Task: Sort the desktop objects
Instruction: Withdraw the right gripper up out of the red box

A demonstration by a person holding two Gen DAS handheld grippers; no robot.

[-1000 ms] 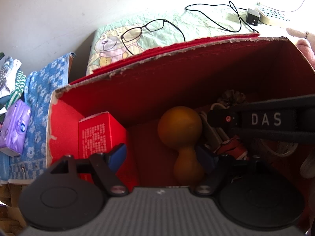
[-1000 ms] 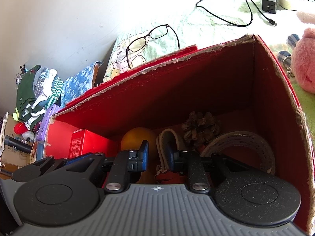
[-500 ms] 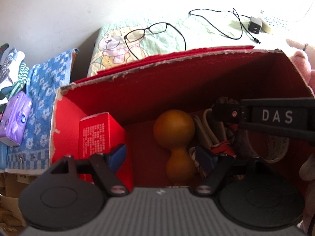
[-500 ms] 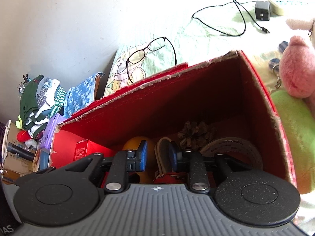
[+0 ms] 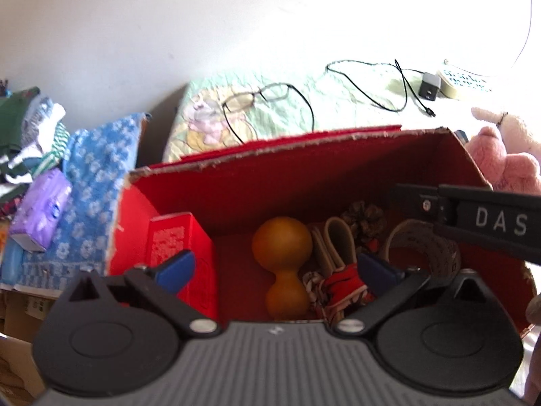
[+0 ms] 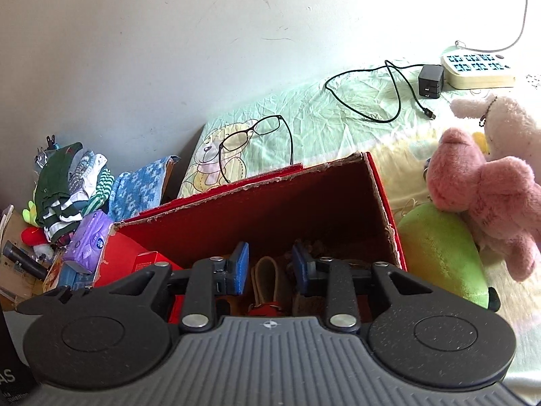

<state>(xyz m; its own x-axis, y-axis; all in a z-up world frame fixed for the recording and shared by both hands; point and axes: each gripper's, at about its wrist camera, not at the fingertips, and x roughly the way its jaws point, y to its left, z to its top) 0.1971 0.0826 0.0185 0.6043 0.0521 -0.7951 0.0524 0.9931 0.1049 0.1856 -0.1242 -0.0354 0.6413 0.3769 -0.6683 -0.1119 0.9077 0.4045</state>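
The red box with ragged rims holds an orange gourd. The left gripper has just been opening and stands spread and empty. The right gripper has been opening too, nothing pinched.

Right hand-held gripper over the red box, blue pads apart w/ nothing between, jaws just been opening. Beige strap lies in box below. Glasses on bed behind; pink plush & green pillow beside box.

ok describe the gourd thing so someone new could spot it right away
Find the open red cardboard box on the bed. On its floor, between the small red carton and the tan looped strap, lies the gourd. It is the only smooth, orange, two-bulbed thing there.
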